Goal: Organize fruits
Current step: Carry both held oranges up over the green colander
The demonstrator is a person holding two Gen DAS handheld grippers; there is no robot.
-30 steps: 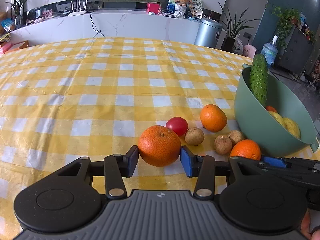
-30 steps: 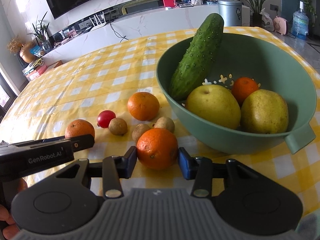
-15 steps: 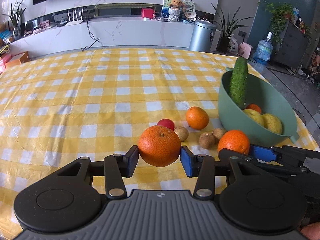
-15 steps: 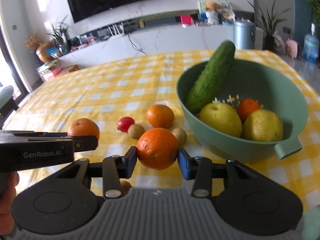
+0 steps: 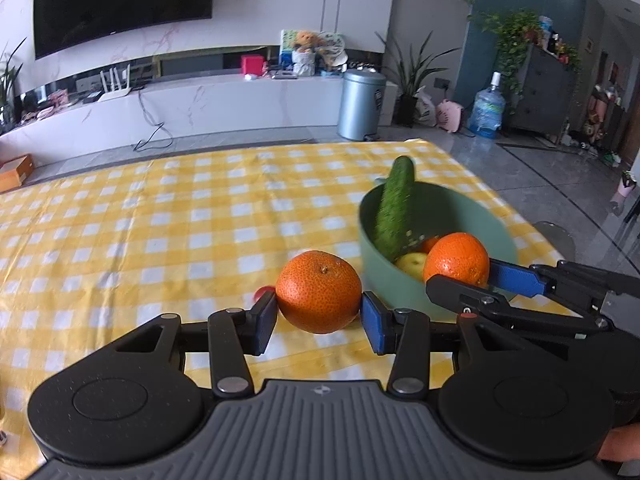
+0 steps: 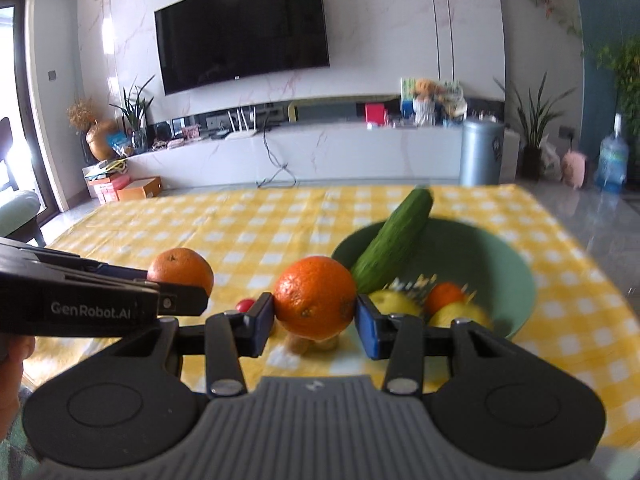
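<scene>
- Left gripper [image 5: 319, 320]: we hold it nearest in the left wrist view, its blue pads pressed on either side of a dimpled orange [image 5: 319, 291], which is lifted above the yellow checked tablecloth [image 5: 160, 240].
- Right gripper [image 6: 314, 316]: we hold it nearest in the right wrist view, clamped likewise on a second orange [image 6: 315, 297], raised off the cloth and just left of the bowl's near rim.
- Cross views: from the left wrist camera the right gripper shows at the right, side on, its orange in front of the bowl; from the right wrist camera the left gripper shows at the left with its orange, well apart from the bowl.
- Small red fruit [image 6: 245, 304]: on the cloth, partly hidden behind the right gripper's left finger [image 6: 262, 318].
- Small brownish fruits [image 6: 316, 345]: on the cloth below the right gripper's orange, blurred; we cannot tell how many.
- Green bowl [image 6: 516, 280]: on the right part of the table, beyond both grippers.
- Bowl contents: a cucumber [image 6: 394, 242] leaning against the far left rim with its tip above it, two yellow fruits [image 6: 394, 302] and a small orange fruit [image 6: 444, 296] on the floor of the bowl.
- Far room: a white marble counter [image 6: 320, 152], a grey bin [image 6: 480, 152], a wall television [image 6: 240, 30], potted plants [image 6: 536, 128] and a water bottle [image 6: 610, 160].
</scene>
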